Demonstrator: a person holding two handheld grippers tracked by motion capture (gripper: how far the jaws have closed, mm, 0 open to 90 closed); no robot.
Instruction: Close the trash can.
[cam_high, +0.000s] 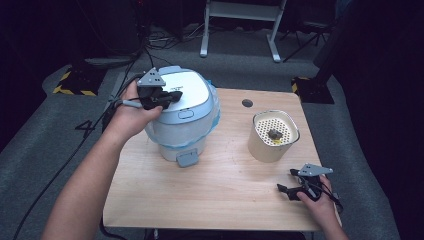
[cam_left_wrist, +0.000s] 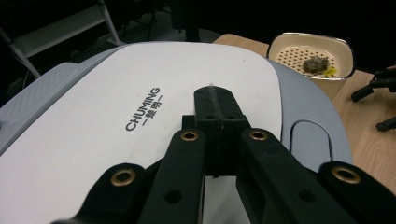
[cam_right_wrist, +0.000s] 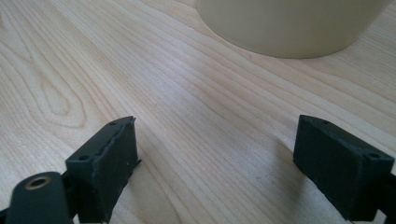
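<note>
Looks like the rice cooker lid is being pressed by the left gripper, fingers closed on nothing, while the right gripper is rested wide open and empty on the desk, so the latch button just ahead of those closed fingers probably gets pushed next.

Cooker sits on the worktop, left of centre toward the far edge. Basket stands to its right, well apart, with a small lump inside. Left gripper is over the cooker lid's left side, fingers pressed together. Right gripper is low at the near right corner, just in front of the basket, fingers spread apart.
</note>
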